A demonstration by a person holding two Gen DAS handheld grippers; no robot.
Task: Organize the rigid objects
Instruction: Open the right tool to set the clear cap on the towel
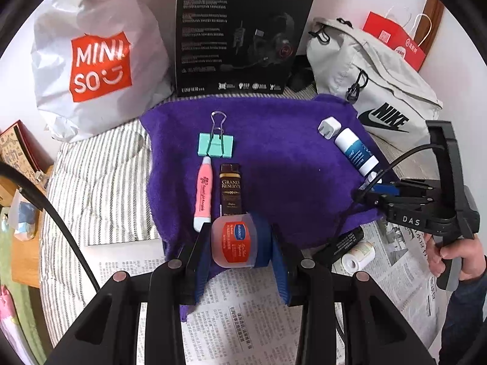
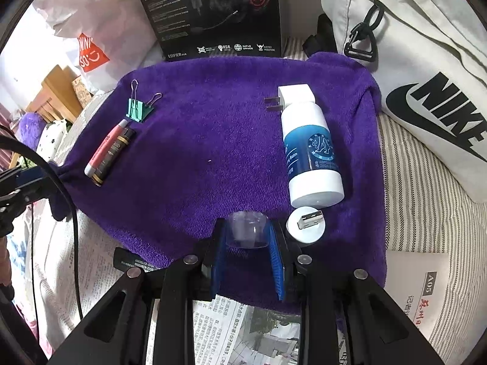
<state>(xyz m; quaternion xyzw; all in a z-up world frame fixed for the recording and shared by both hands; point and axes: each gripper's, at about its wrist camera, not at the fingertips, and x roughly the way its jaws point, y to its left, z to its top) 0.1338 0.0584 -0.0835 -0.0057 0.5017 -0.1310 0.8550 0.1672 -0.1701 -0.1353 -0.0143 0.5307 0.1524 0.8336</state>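
Note:
A purple towel (image 1: 274,152) (image 2: 213,140) lies on the bed. My left gripper (image 1: 236,243) is shut on a small jar with an orange label (image 1: 234,241) at the towel's near edge. Beyond it lie a brown tube (image 1: 230,190), a pink pen (image 1: 203,193) and a green binder clip (image 1: 216,144). My right gripper (image 2: 248,231) is shut on a clear plastic cap (image 2: 247,229) at the towel's near edge. Beside it lie a white USB adapter (image 2: 306,223), a blue and white bottle (image 2: 310,155) and a white plug (image 2: 293,94).
A Miniso bag (image 1: 97,60), a black headset box (image 1: 240,30) and a Nike bag (image 1: 374,85) stand behind the towel. Newspaper (image 1: 243,319) lies in front. A roll of white tape (image 1: 357,257) sits on the newspaper at the right.

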